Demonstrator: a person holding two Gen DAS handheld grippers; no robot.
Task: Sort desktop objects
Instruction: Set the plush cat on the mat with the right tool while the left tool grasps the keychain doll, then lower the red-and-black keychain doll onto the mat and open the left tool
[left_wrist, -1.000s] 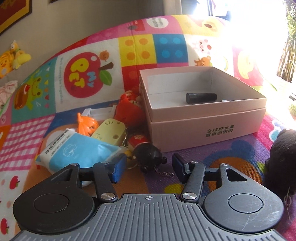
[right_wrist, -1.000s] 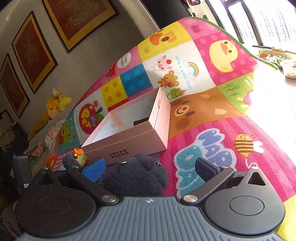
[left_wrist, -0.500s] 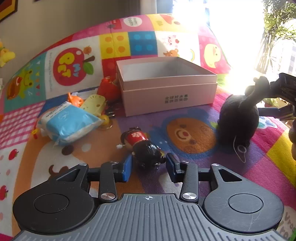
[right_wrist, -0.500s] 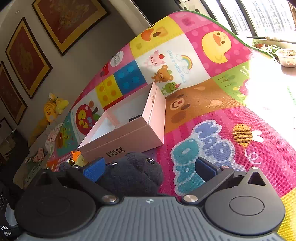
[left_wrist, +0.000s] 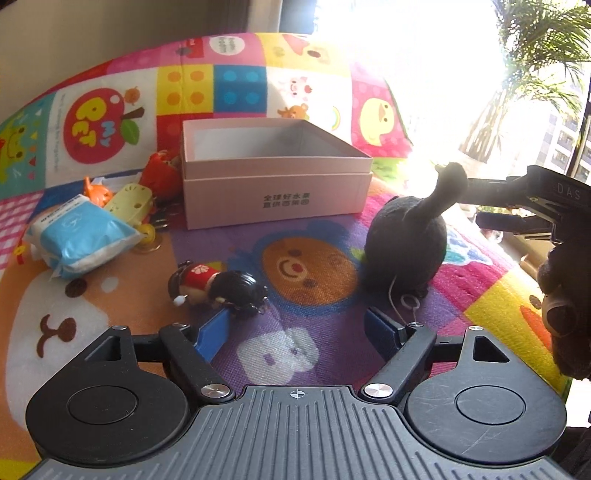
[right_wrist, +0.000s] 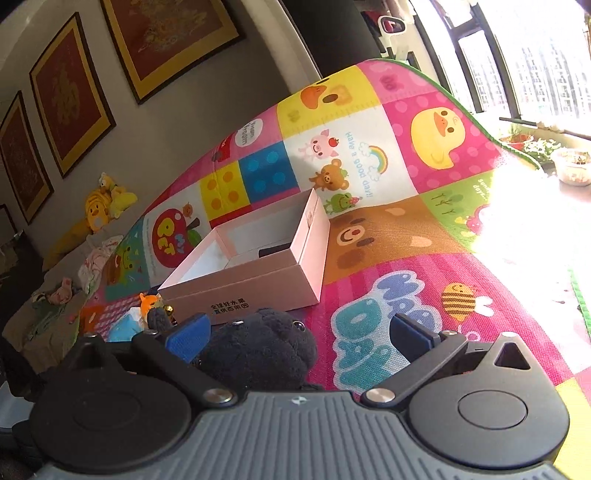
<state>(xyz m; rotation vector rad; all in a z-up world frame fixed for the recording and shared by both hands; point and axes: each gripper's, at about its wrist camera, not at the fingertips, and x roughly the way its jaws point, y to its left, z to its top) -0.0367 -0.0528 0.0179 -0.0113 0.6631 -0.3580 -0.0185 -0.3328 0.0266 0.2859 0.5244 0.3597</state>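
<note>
Bare mat (left_wrist: 314, 273) before box (left_wrist: 277, 195), seemingly

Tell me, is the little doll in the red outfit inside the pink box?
No, the doll lies on its side on the play mat, well in front of the pink box and outside it.

Left gripper (left_wrist: 291, 325) angled down, jaws opening, gap between pads empty. Right gripper (right_wrist: 295, 336) jaws wide, dark plush against left pad, no squeeze evident.
</note>
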